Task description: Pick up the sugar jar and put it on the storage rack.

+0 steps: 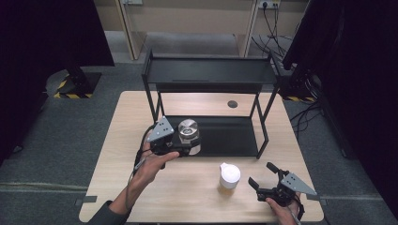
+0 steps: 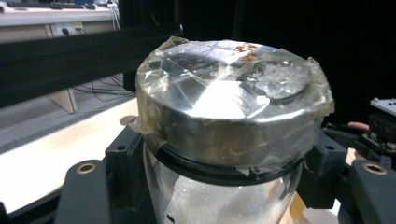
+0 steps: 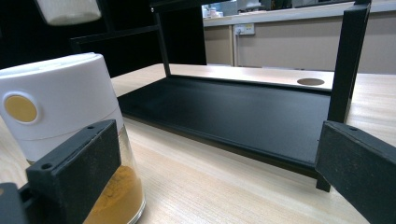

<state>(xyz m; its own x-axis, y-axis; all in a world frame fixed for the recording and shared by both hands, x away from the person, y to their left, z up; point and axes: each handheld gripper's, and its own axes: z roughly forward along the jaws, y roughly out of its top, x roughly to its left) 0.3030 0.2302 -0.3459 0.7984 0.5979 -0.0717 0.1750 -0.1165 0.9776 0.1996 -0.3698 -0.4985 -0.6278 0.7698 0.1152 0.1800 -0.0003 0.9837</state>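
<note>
Gripping a glass jar [image 1: 189, 136] just below its taped metal lid [image 2: 233, 100], the left claw [image 1: 180, 149] has its jaws pressed against both sides of the glass; white grains show inside the jar in the left gripper view. The jar is upright at the front left corner of the black rack [image 1: 211, 75], over the edge of the rack's lower shelf [image 1: 230, 136]; whether it rests on that shelf or hangs just above it I cannot tell.

On the desk [image 1: 187, 197] in front of the rack, toward its right half, stands a white-capped shaker [image 1: 229, 176] with orange-brown powder in its clear base. The right claw [image 1: 264, 177] sits low on the desk, just to the right of that shaker and in front of the rack's right front leg. Its jaws stand wide apart with nothing between them; in the right gripper view the shaker [image 3: 60, 116] is beside the left-hand jaw, not gripped.
</note>
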